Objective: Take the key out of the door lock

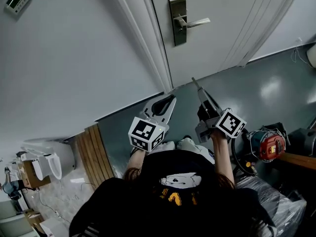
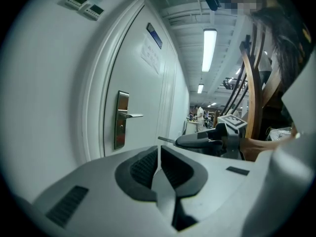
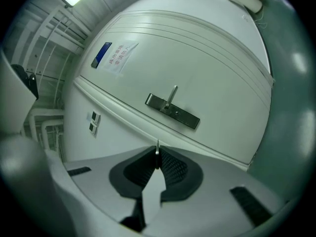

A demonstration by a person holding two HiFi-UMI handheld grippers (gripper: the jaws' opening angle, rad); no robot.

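Observation:
The white door's metal lock plate (image 1: 177,21) with its lever handle (image 1: 196,21) is well ahead of both grippers; nothing sticks out of the plate (image 3: 173,111). My right gripper (image 1: 198,89) is shut on the key (image 3: 157,151), whose thin metal blade pokes out between the pads and points at the door. In the left gripper view that blade (image 2: 166,140) shows at the tip of the right gripper (image 2: 180,141). My left gripper (image 1: 172,99) hangs beside it, shut, with nothing between its fingers. The lock plate (image 2: 121,120) is far from both.
A blue-and-white sign (image 3: 112,57) is on the door. Two wall controls (image 2: 85,6) sit left of the frame. Wooden slats (image 1: 94,152) and a white urinal (image 1: 49,164) lie at lower left. A red machine (image 1: 269,144) and cables are at the right.

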